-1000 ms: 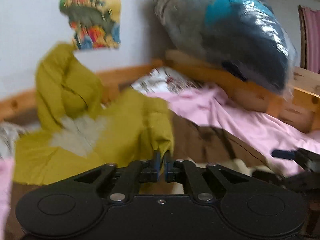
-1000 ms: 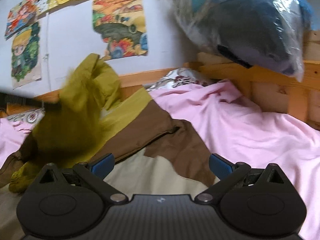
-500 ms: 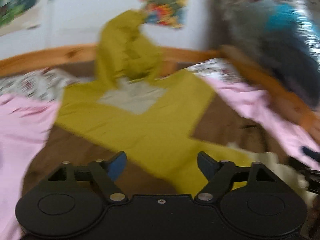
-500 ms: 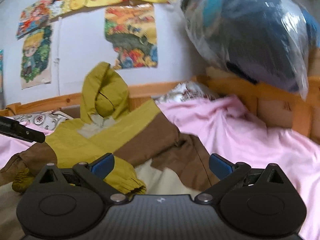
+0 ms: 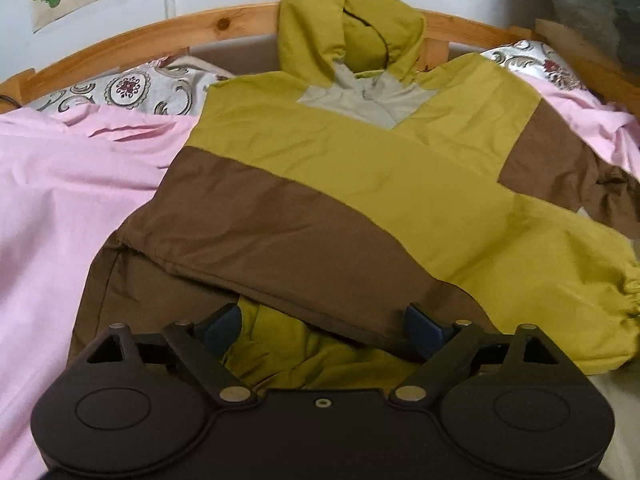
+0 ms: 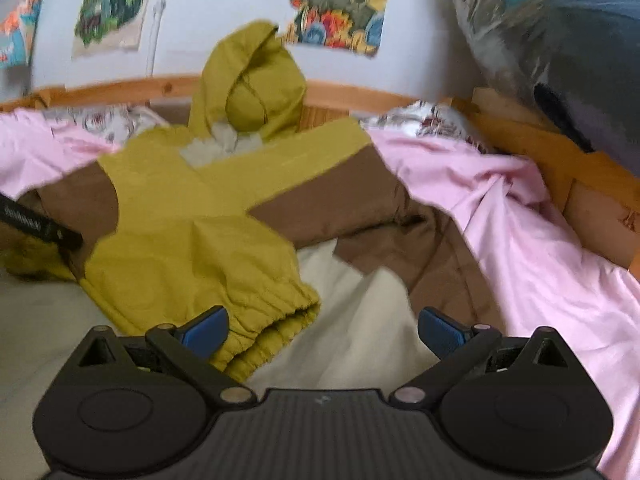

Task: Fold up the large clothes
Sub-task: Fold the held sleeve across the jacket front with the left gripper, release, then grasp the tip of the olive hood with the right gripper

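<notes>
A big jacket lies spread out on a bed, on top of a pink sheet. The jacket is yellow-green and brown, with a pale patch at the neck. Its hood stands up at the far side and leans on the wooden bed frame. One sleeve is folded across the front of the jacket, and its gathered cuff points to the near right. The left gripper is low at the near edge of the jacket. Its two blue fingers are spread wide apart and hold nothing. Brown and yellow-green cloth lies between them and just past them. The right gripper is near the cuff. Its blue fingers are wide apart too and hold nothing. The left finger is right at the cuff, but I cannot tell if it touches. A cream part of the jacket lies between the fingers. Flowery pillows sit at the far side of the bed. Colorful pictures hang on the white wall. A big shiny plastic bag with dark and blue things inside sits high on the far right.
</notes>
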